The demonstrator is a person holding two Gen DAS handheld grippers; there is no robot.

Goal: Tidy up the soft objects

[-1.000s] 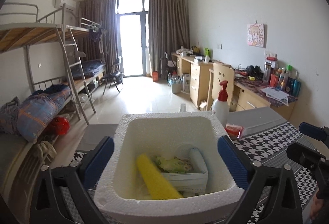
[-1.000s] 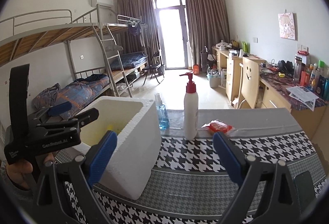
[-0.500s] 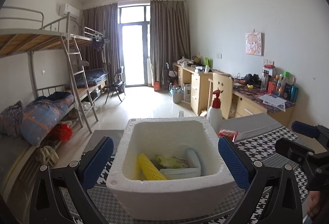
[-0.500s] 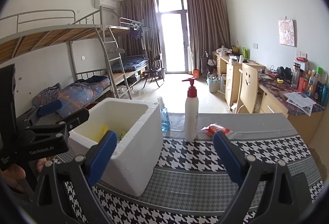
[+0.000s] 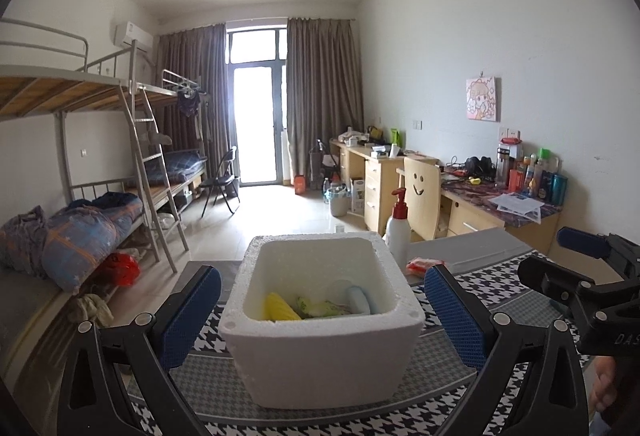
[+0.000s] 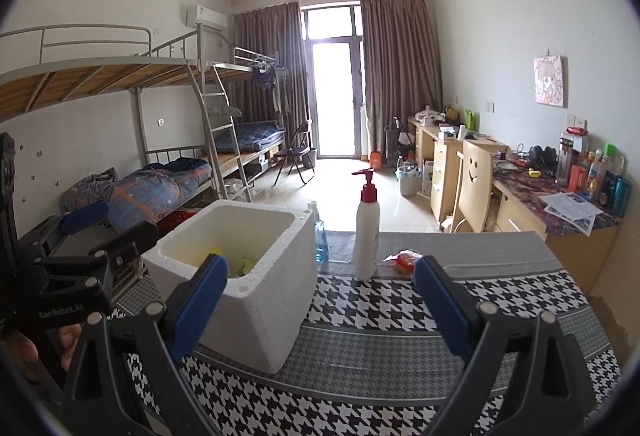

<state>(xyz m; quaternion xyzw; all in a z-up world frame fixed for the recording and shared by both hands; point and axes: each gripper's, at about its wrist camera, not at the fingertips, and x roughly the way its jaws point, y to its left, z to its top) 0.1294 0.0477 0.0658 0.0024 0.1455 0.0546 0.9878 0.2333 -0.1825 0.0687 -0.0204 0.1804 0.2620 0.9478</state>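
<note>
A white foam box [image 5: 320, 352] [image 6: 256, 300] stands on the houndstooth tablecloth [image 6: 400, 308]. Inside it lie a yellow sponge-like roll [image 5: 280, 308], a green-patterned soft packet [image 5: 320, 309] and a pale blue-white roll [image 5: 359, 298]. My left gripper [image 5: 320, 320] is open, its blue pads wide on either side of the box, level with its near wall. My right gripper [image 6: 320, 308] is open too, to the right of the box, with nothing between its fingers. A red soft packet [image 6: 404, 260] [image 5: 420, 265] lies on the table behind the pump bottle.
A white pump bottle with a red top [image 6: 367, 232] and a small blue-liquid bottle [image 6: 320, 240] stand behind the box. A wooden chair [image 6: 476, 192], desks [image 6: 560, 212] and bunk beds [image 6: 160, 156] surround the table. A hand [image 6: 24, 348] holds the left gripper's handle.
Both grippers have pulled back and up from the foam box, which now looks smaller and farther. The box and its contents stay in place.
</note>
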